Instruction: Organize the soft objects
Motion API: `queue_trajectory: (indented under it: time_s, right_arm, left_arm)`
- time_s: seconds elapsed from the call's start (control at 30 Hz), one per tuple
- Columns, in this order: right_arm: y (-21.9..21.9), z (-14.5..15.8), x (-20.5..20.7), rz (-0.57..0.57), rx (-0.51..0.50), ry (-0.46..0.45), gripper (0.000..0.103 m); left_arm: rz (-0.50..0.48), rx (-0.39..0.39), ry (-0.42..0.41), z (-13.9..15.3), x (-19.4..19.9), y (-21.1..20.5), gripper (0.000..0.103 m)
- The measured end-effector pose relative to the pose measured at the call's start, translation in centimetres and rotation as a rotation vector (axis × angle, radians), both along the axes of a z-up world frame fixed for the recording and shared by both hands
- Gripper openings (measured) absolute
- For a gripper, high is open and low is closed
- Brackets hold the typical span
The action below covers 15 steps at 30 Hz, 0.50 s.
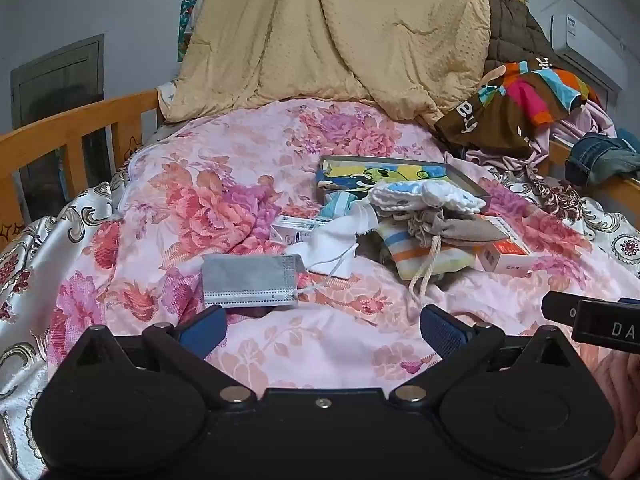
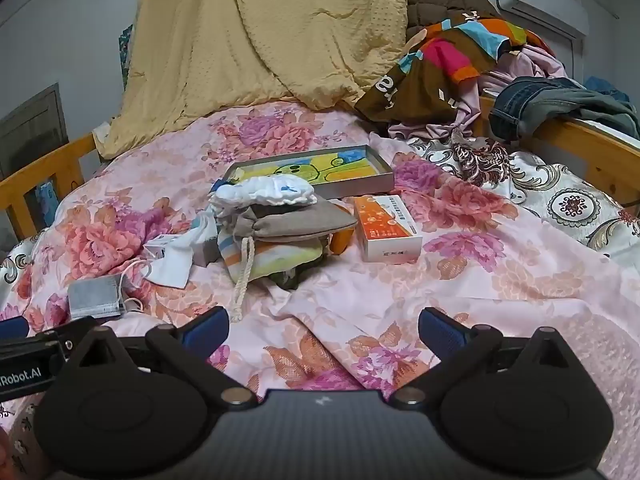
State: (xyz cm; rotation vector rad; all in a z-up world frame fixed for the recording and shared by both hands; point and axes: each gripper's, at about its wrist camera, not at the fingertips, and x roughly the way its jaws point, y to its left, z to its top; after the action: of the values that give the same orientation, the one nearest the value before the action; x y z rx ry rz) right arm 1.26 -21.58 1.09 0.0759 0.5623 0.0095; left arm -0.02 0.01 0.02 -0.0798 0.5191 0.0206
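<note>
A small heap of soft things lies mid-bed on the pink floral quilt (image 1: 224, 208): a white crocheted cloth (image 1: 428, 196) on a grey drawstring pouch (image 1: 452, 226), over a striped towel (image 1: 424, 256). A grey face mask (image 1: 248, 280) and a white mask (image 1: 332, 246) lie to the left. Behind stands a shallow tin tray (image 1: 400, 172) with a cartoon cloth. My left gripper (image 1: 322, 330) hovers open just short of the grey mask. My right gripper (image 2: 324, 330) is open over bare quilt, short of the pouch (image 2: 292, 222) and its cord (image 2: 244, 276).
An orange-white carton (image 2: 388, 232) lies right of the heap, a small white box (image 1: 296, 226) left of it. A tan blanket (image 1: 332, 36) hangs at the back. Piled clothes (image 2: 472, 64) and jeans (image 2: 548, 104) fill the right. Wooden rails (image 1: 68, 136) edge the bed.
</note>
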Motion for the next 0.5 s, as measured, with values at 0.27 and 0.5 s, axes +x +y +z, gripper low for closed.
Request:
queue_trajectory:
  time_s: [0.27, 0.5]
  right_arm:
    - [0.01, -0.01, -0.03, 0.0, 0.0, -0.001, 0.103]
    - [-0.01, -0.02, -0.04, 0.001, 0.004, -0.002, 0.103]
  left_arm:
    - [-0.004, -0.001, 0.005, -0.07, 0.0, -0.19, 0.102]
    - [-0.007, 0.0, -0.002, -0.09, -0.11, -0.53, 0.102]
